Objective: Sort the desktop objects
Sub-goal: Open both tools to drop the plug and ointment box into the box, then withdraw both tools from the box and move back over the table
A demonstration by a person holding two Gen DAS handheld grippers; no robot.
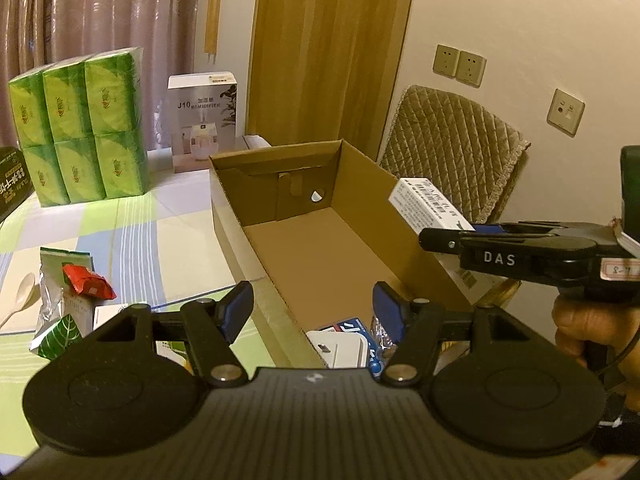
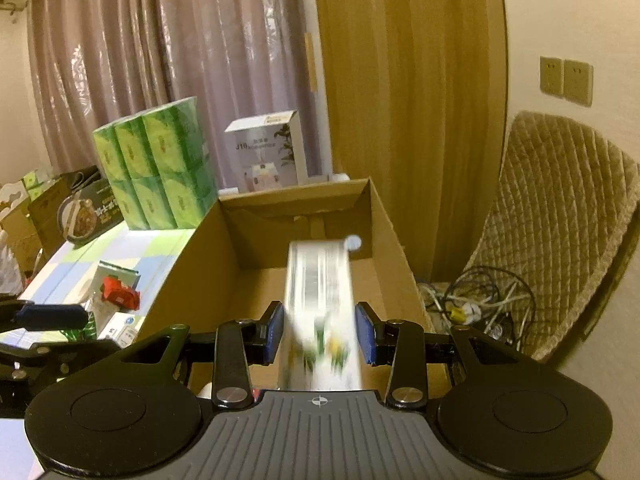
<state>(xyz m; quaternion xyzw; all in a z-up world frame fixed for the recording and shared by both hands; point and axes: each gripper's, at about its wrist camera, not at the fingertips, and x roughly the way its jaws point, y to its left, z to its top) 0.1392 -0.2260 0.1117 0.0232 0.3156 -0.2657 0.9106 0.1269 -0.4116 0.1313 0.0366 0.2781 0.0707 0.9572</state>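
Note:
An open cardboard box (image 1: pixel 404 236) stands on the checked tablecloth; it also shows in the right wrist view (image 2: pixel 200 264). My right gripper (image 2: pixel 320 332) is above the box with a long white carton (image 2: pixel 320 284) between its blue pads; the carton is blurred and the pads seem slightly off its sides. In the left wrist view that carton (image 1: pixel 424 208) sits over the box's right wall, at the right gripper's (image 1: pixel 436 240) fingers. My left gripper (image 1: pixel 314 310) is open and empty over the box's near end. A white and blue packet (image 1: pixel 344 344) lies inside there.
Left of the box lie a red packet (image 1: pixel 86 286), a silver pouch (image 1: pixel 56 280), a green leaf-print box (image 1: pixel 56 338) and a white spoon (image 1: pixel 20 296). Green tissue packs (image 1: pixel 80 124) and a humidifier box (image 1: pixel 204 120) stand behind. A quilted chair (image 1: pixel 452 148) is right.

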